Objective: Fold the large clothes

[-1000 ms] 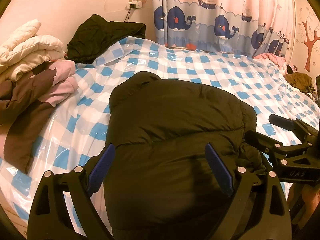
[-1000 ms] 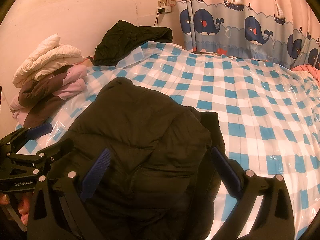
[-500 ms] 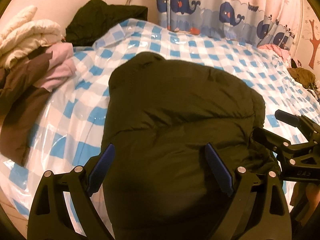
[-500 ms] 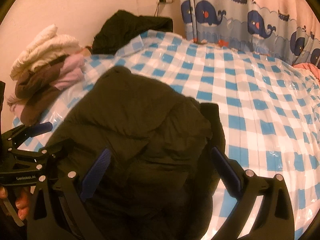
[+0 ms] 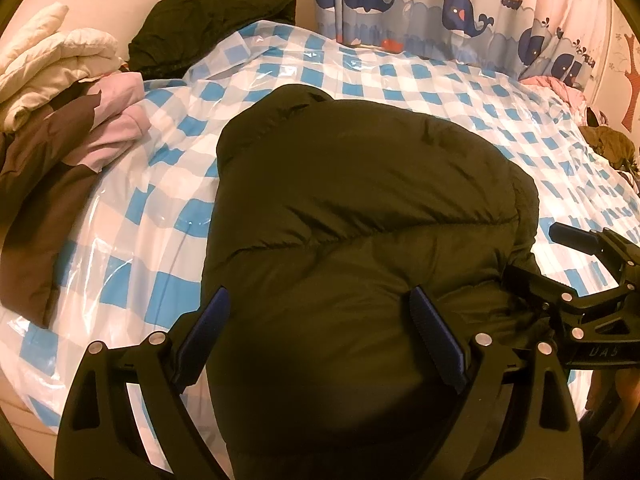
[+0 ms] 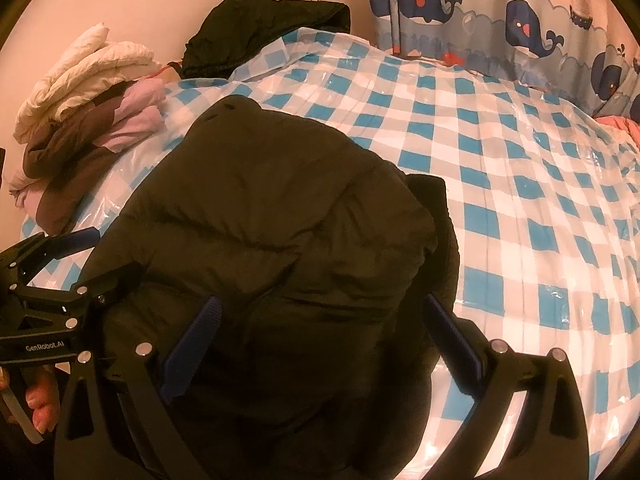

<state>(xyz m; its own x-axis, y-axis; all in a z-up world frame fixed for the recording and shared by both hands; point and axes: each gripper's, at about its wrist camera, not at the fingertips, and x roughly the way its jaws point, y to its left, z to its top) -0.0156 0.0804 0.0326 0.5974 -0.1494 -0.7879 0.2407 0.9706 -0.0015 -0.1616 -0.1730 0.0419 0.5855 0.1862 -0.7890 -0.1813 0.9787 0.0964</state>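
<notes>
Dark puffer jacket (image 5: 360,208), near hem cut off, between each tool's (image 5: 320,336) wide-apart fingers.

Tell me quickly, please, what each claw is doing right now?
Left claw: open, over the dark puffer jacket, gripping nothing.
Right claw: open, same jacket, gripping nothing.

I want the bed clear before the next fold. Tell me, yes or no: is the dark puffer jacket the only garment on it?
No: beside the dark puffer jacket a pile of folded clothes lies on the bed.
</notes>
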